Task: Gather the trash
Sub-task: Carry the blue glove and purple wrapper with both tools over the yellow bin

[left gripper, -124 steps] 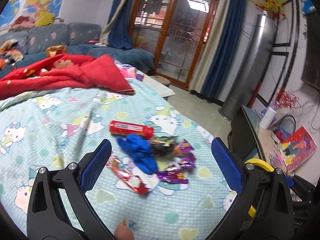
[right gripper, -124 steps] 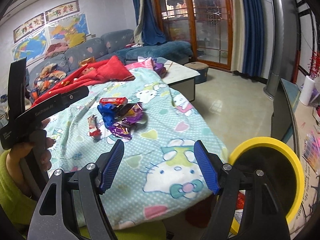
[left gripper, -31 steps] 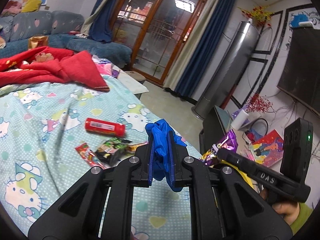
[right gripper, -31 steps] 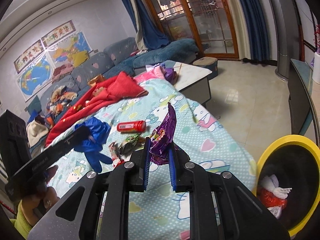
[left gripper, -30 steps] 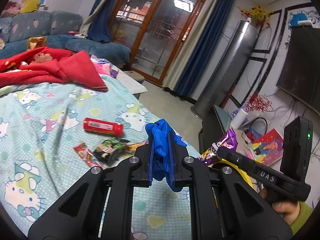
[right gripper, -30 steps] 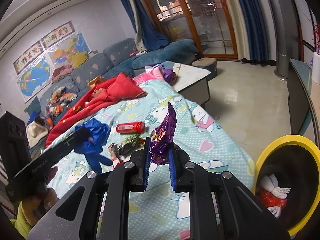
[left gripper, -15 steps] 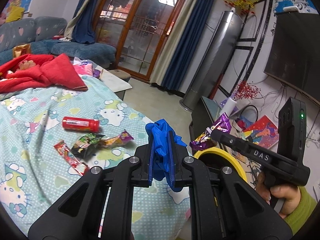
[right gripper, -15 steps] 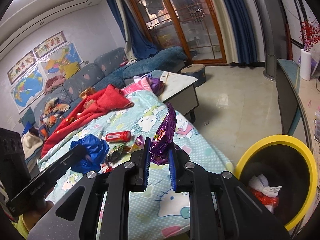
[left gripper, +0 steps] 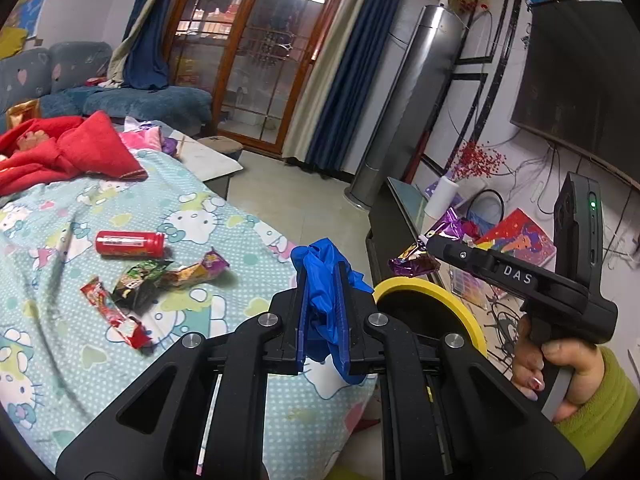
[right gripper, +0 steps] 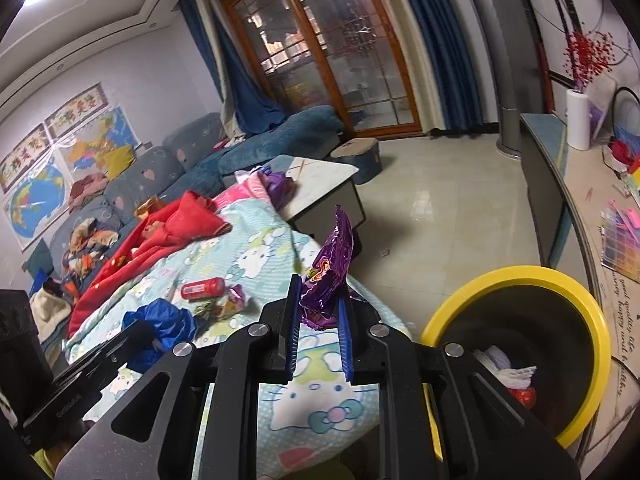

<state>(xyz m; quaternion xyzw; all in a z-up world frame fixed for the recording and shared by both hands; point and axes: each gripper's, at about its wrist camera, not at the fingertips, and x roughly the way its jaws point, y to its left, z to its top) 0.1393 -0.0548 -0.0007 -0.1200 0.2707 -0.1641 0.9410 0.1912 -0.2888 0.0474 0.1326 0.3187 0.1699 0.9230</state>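
Observation:
My left gripper [left gripper: 322,312] is shut on a crumpled blue glove [left gripper: 326,276], held above the bed's edge beside the yellow-rimmed bin [left gripper: 432,288]. My right gripper [right gripper: 319,330] is shut on a purple snack wrapper [right gripper: 332,264], left of the bin [right gripper: 560,280], which holds white and red trash. In the left wrist view the right gripper [left gripper: 424,246] holds the wrapper [left gripper: 416,262] above the bin's far rim. A red can [left gripper: 129,243], a green wrapper [left gripper: 138,282], an orange-purple wrapper [left gripper: 196,270] and a red wrapper [left gripper: 114,314] lie on the bed.
The Hello Kitty bedspread [left gripper: 80,360] covers the bed, with a red blanket [left gripper: 60,152] at its far end. A low TV cabinet [right gripper: 548,184] stands behind the bin. A white table [right gripper: 320,184] and tiled floor [right gripper: 440,208] lie beyond the bed.
Both grippers have swung right toward the bin, carrying the glove and the purple wrapper. The bin now shows larger and closer in both views. Both grips are unchanged.

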